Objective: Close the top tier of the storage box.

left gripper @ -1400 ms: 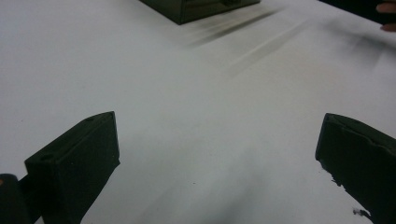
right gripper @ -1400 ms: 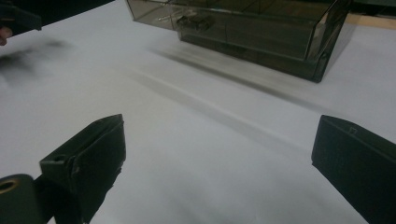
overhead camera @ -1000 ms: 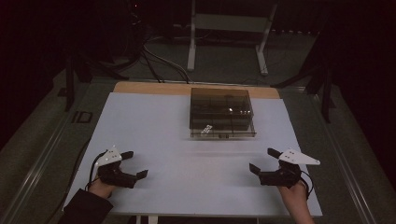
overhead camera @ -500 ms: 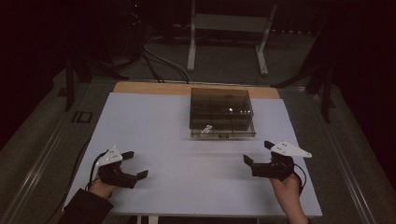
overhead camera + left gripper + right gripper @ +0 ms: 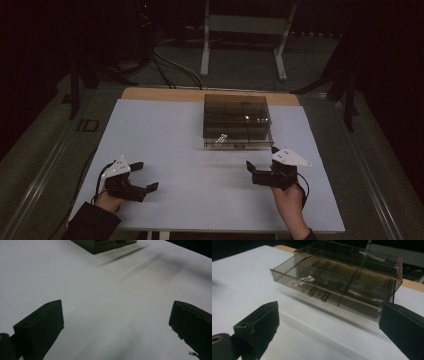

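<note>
Right tongs (image 5: pixel 261 159) shifted inward, near smoky drawer box (image 5: pixel 236 121); both tongs wide, empty. Left tongs (image 5: pixel 145 176) unmoved. No readable writing.

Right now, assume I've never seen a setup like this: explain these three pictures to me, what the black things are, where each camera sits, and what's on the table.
There is no robot here. A person sits at a white table and holds a hand tool in each hand: the left gripper and the right gripper. Each has two black jaws that open and close to pinch things.

The high view looks down from above the person's side, so the forearms come in from the bottom. The other two pictures come from small cameras riding on the grippers, looking out between their own jaws, which rise from the bottom corners.

On the table stands a smoky see-through drawer box. In the right gripper view its drawer is pulled partly out, with a small handle in front and dividers inside.

Nothing is held: both grippers are open, with bare table between their jaws.
</note>
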`<state>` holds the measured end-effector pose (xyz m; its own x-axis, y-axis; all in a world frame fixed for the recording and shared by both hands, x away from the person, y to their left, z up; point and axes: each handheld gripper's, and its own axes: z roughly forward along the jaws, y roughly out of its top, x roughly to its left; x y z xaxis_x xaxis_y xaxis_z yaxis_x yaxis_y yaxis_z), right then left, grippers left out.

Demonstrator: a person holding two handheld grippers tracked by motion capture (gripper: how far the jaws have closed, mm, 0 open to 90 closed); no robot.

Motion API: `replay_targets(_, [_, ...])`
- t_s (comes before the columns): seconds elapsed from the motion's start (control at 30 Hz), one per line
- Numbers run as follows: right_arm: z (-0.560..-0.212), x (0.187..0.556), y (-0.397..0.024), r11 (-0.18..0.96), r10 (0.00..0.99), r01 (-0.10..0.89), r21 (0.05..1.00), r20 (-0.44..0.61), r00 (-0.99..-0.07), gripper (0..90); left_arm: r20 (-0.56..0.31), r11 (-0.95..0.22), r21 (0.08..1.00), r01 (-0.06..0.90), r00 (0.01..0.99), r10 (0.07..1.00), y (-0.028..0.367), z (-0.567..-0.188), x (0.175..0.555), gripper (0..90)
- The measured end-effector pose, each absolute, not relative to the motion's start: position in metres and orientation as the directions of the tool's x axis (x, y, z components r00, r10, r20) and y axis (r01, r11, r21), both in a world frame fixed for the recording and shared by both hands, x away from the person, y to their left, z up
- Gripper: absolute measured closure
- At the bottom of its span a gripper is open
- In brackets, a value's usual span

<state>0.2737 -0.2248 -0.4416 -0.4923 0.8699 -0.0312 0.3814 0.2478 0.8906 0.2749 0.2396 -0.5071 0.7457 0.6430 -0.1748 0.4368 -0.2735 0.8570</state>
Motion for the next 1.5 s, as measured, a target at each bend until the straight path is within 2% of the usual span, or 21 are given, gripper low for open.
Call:
replay_targets(0.27, [-0.447,0.276,-0.209,0.238,0.898,0.386,0.891,-0.051,-0.436,2.7,-0.176,-0.272,0.859,0.433,0.749,0.639,0.240,-0.506,0.274,1.0])
replay_targets(0.63, [-0.480,0.284,-0.196,0.226,0.901,0.474,0.851,0.003,-0.434,2.7,-0.172,-0.276,0.861,0.428,0.754,0.634,0.239,-0.505,0.274,1.0])
replay_targets(1.1, [-0.494,0.288,-0.192,0.232,0.905,0.543,0.807,0.025,-0.424,2.8,-0.176,-0.268,0.863,0.429,0.751,0.636,0.240,-0.505,0.274,1.0])
replay_targets(1.2, [-0.495,0.289,-0.192,0.235,0.909,0.551,0.801,0.019,-0.416,9.2,-0.178,-0.267,0.863,0.430,0.751,0.636,0.240,-0.505,0.274,1.0])
replay_targets(1.23, [-0.495,0.289,-0.193,0.233,0.908,0.552,0.801,0.024,-0.419,14.1,-0.177,-0.267,0.863,0.430,0.751,0.636,0.240,-0.505,0.274,1.0])
replay_targets(1.5, [-0.495,0.290,-0.195,0.232,0.913,0.570,0.788,0.025,-0.406,24.1,-0.178,-0.266,0.863,0.431,0.750,0.637,0.240,-0.505,0.274,1.0])
